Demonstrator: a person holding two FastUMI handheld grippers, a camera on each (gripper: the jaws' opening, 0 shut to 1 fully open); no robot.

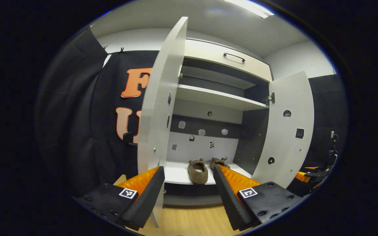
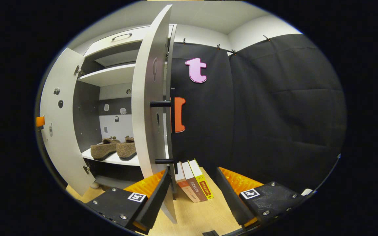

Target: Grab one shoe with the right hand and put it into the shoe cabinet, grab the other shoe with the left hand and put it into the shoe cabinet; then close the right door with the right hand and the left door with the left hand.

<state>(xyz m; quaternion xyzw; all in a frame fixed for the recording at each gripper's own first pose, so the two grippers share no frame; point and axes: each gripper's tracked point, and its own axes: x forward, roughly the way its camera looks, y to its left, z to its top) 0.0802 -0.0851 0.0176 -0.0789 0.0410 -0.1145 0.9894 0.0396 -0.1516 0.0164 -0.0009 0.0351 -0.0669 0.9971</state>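
Both shoes (image 1: 198,172) sit on the lower shelf (image 1: 179,175) of the cabinet; both doors hang open. Left gripper view: left gripper (image 1: 189,190) spread wide, empty, its left finger at the left door (image 1: 161,98) edge. Risk: the finger slips past the edge and the door doesn't swing.

Right gripper view: right gripper (image 2: 192,193) spread, empty, left finger just at the right door (image 2: 149,95). Books (image 2: 194,183) lean nearby; a wide sweep could topple them.

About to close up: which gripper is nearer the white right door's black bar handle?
Right. The right gripper sits open just below the right door's black bar handle, its left finger at the door edge. The left gripper faces the brown shoes, across from the right door.
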